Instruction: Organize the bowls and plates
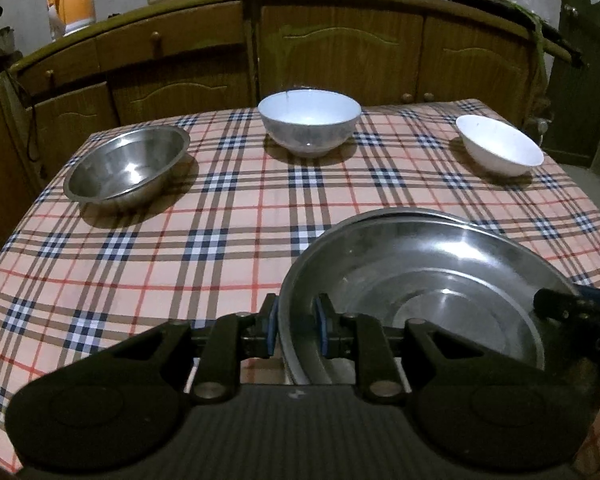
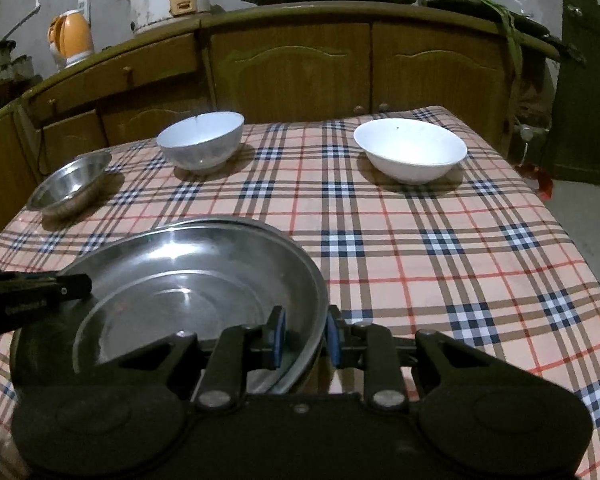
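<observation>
Here, steel plate [image 1: 420,276] rim clamped between left gripper [image 1: 298,330], right gripper [image 2: 305,338]

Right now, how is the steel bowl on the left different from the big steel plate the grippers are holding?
The steel bowl is smaller and deeper with steep sides; the steel plate is wider and shallow. The bowl sits free on the checked tablecloth, far left; the plate is near, its rim clamped by the left gripper and the right gripper on opposite sides. Another rim shows just under the plate; nothing is stacked with the bowl. Both are shiny metal, empty and upright.
</observation>
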